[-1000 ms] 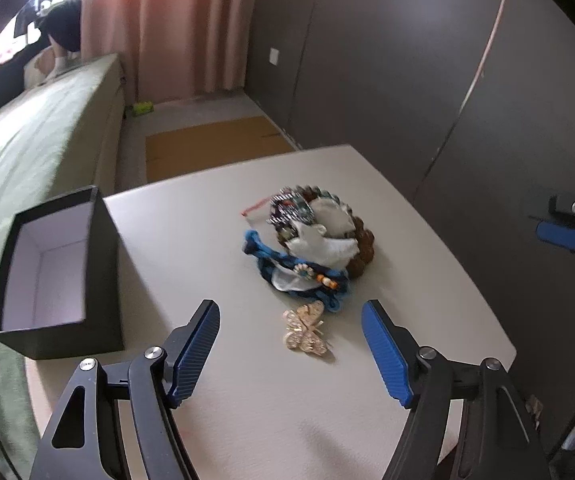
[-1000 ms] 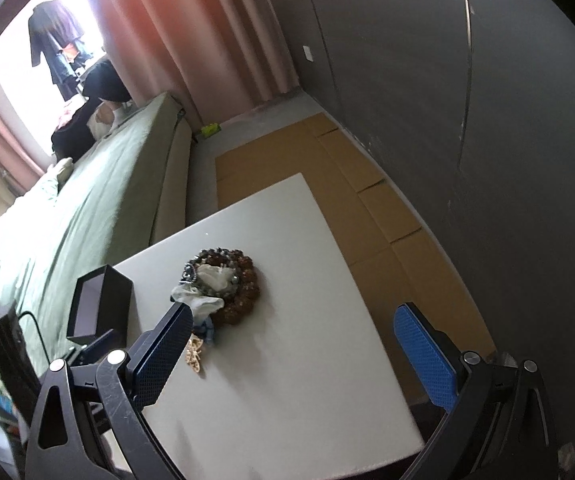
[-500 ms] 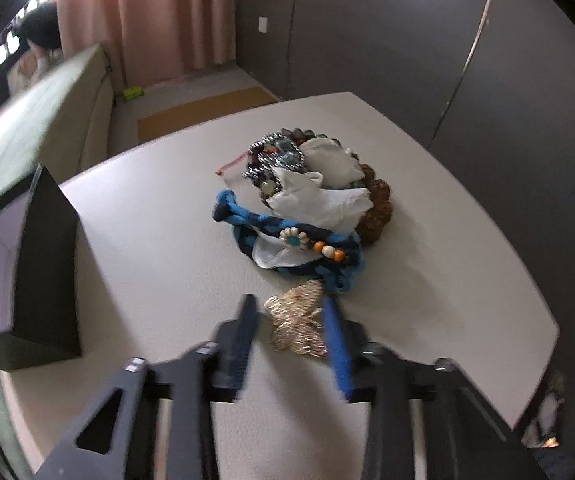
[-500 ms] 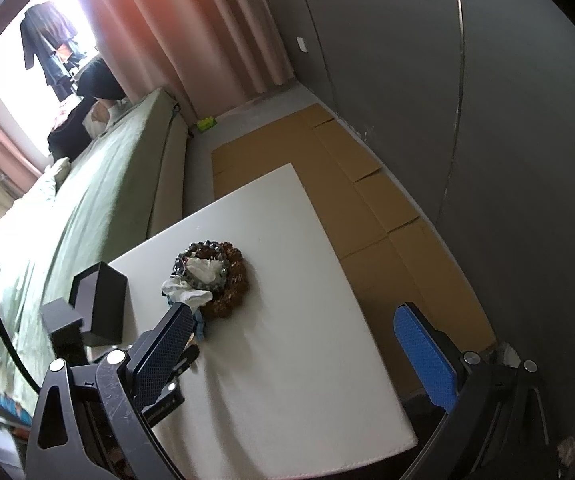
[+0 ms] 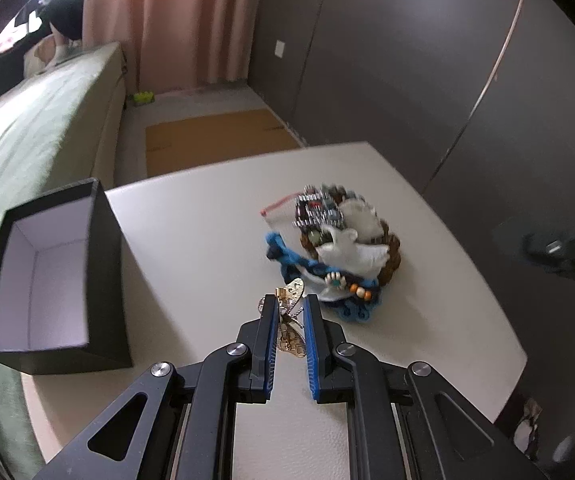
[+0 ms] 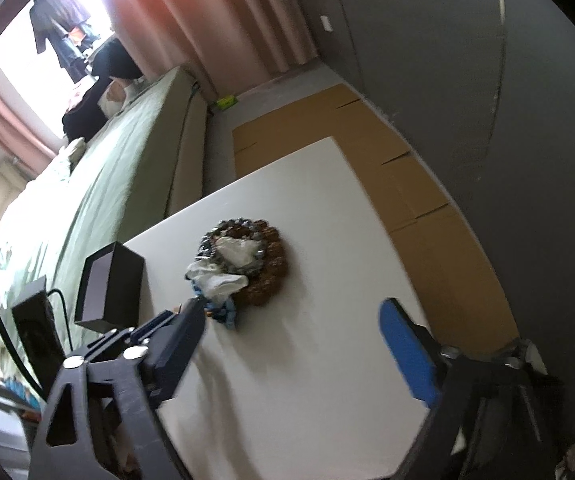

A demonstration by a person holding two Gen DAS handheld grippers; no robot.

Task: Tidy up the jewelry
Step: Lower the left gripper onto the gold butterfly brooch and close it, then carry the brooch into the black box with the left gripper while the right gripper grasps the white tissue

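Gold butterfly clip [image 5: 289, 322] pinched for transfer to the box.

It sits between the left gripper [image 5: 289, 326] pads, jaws closing on it, near the tabletop's [image 5: 207, 240] near edge, beside the jewelry pile [image 5: 339, 256] mid-table. The open black box [image 5: 53, 276] waits at the left edge; the right gripper [image 6: 299, 344] is empty, narrowing.

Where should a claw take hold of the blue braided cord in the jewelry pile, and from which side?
Grip the blue braided cord at its free knotted end, which sticks out of the jewelry pile toward the black box. Come from above on that box side: elsewhere the white cloth and beads lie over it.
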